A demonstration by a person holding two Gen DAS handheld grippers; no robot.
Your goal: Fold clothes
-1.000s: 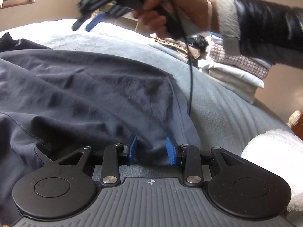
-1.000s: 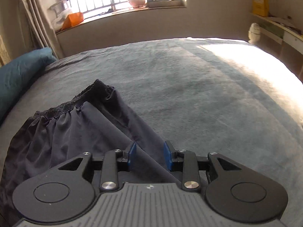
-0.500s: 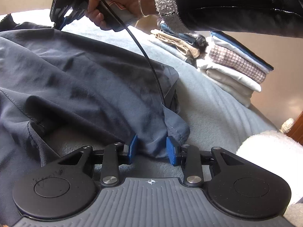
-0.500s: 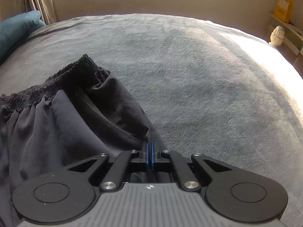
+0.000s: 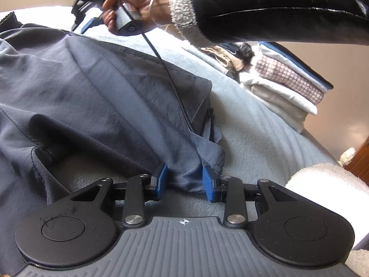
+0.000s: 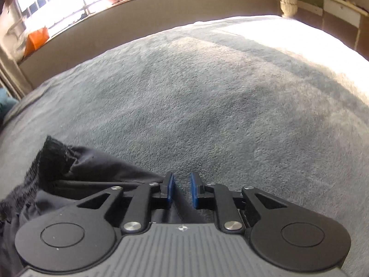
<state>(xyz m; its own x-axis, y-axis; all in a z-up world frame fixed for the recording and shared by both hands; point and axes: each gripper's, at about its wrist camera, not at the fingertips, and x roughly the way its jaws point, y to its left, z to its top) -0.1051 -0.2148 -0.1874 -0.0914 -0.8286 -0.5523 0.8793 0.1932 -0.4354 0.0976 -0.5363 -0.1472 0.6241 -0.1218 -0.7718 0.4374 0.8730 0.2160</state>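
We've got thin, matt dark cloth shorts (image 5: 96, 97) on a fuzzy grey fleece blanket (image 6: 219, 106), a glossy black leather-look sleeve (image 5: 276, 4), and ribbed blue pads (image 5: 208, 182).

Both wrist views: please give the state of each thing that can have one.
Shorts: unfolded, spread on the blanket.
Left gripper: open, hem between its fingers.
Right gripper: opening, cloth between its fingers.
Clothes pile: folded, stacked.
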